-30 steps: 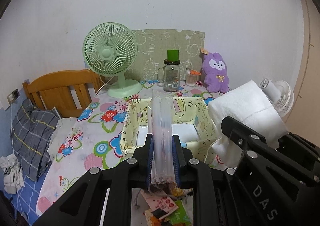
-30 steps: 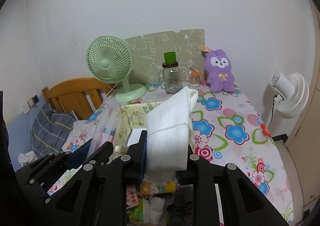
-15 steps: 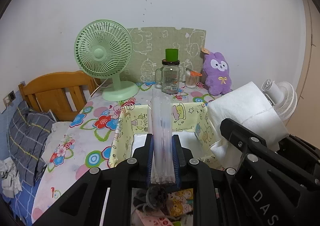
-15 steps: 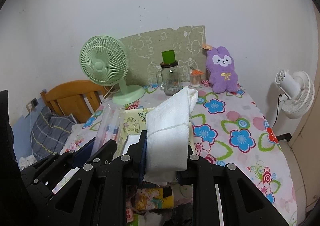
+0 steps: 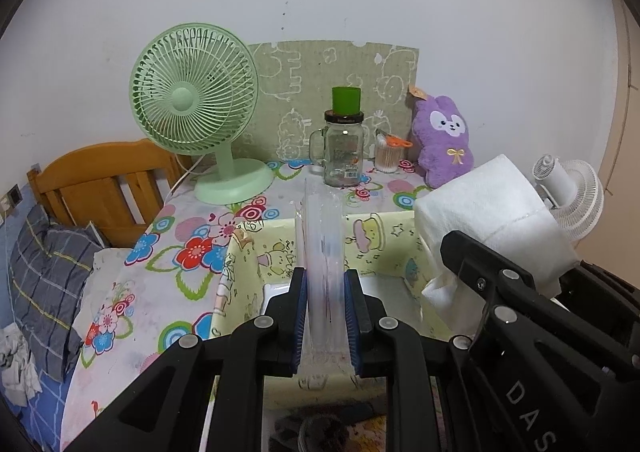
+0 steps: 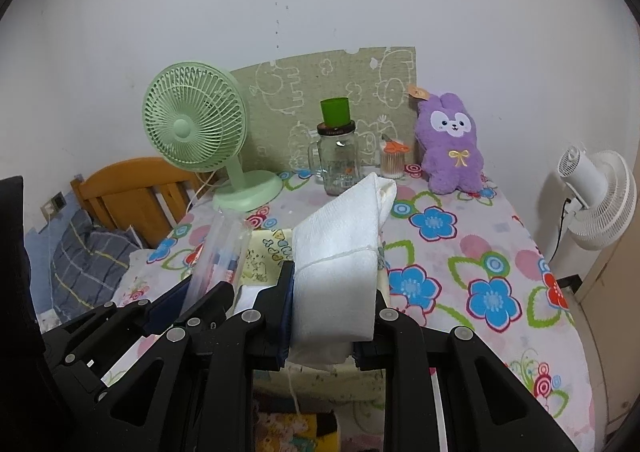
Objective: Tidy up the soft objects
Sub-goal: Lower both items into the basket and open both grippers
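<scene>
The left gripper [image 5: 326, 312] is clamped on a clear plastic pack [image 5: 323, 252] that stands upright between its blue pads [image 5: 299, 316]; the pack sticks out toward 12 o'clock, over the yellow cloth bin [image 5: 384, 248] that sits on the table [image 5: 168, 288] just ahead. The right gripper [image 6: 326, 316] is closed tight on a folded white towel [image 6: 340, 252], which rises from the jaws toward 1 o'clock; in the left wrist view the towel [image 5: 488, 212] hangs at 3 o'clock of the pack, with the right gripper's black frame [image 5: 520, 308] beneath it. In the right wrist view the left gripper [image 6: 200, 304] and its pack [image 6: 220, 256] lie at 9 o'clock of the towel; the bin's rim [image 6: 272, 252] shows between the two loads. White contents lie on the bin's floor, though what they are I cannot tell. The table carries a flowered cloth. Beyond the bin, at 11 o'clock, stands a green fan [image 5: 196, 100]; at 12 o'clock a glass jar [image 5: 344, 152] with a green cup [image 5: 346, 100] on its lid; just right of it a small container of swabs [image 5: 387, 160]; at 1 o'clock a purple plush [image 5: 444, 140] leaning on a green board [image 5: 332, 64] against the wall. A white fan [image 6: 600, 196] stands off the table at 3 o'clock; a wooden headboard [image 5: 100, 180] and grey plaid bedding [image 5: 44, 272] lie at 9 o'clock.
</scene>
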